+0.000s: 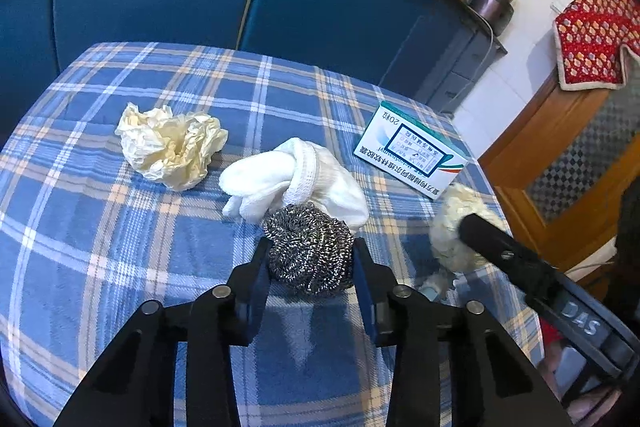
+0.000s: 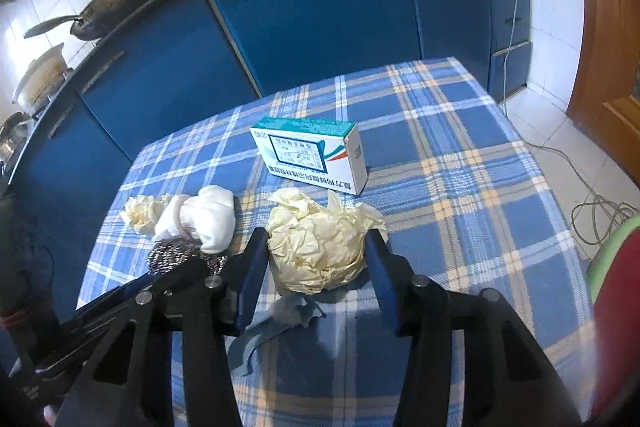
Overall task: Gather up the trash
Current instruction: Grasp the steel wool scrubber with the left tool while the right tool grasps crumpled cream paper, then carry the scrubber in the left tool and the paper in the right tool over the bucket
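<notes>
On the blue plaid tablecloth point(image 1: 100, 227) lie a steel wool scourer point(image 1: 310, 253), a rolled white sock point(image 1: 292, 179), two crumpled cream paper balls point(image 1: 172, 145) point(image 2: 320, 243) and a white-green medicine box point(image 1: 412, 147). My left gripper point(image 1: 310, 255) has its fingers on both sides of the scourer, touching it. My right gripper point(image 2: 318, 247) has its fingers on both sides of the nearer paper ball, touching it; it also shows in the left wrist view point(image 1: 500, 251). A grey-blue scrap point(image 2: 280, 319) lies under the right gripper.
Blue kitchen cabinets point(image 2: 320, 11) stand just behind the table. A wok point(image 2: 104, 15) and pots sit on the counter. A wooden door point(image 1: 560, 167) is at the right, with a cable point(image 2: 592, 211) on the tiled floor.
</notes>
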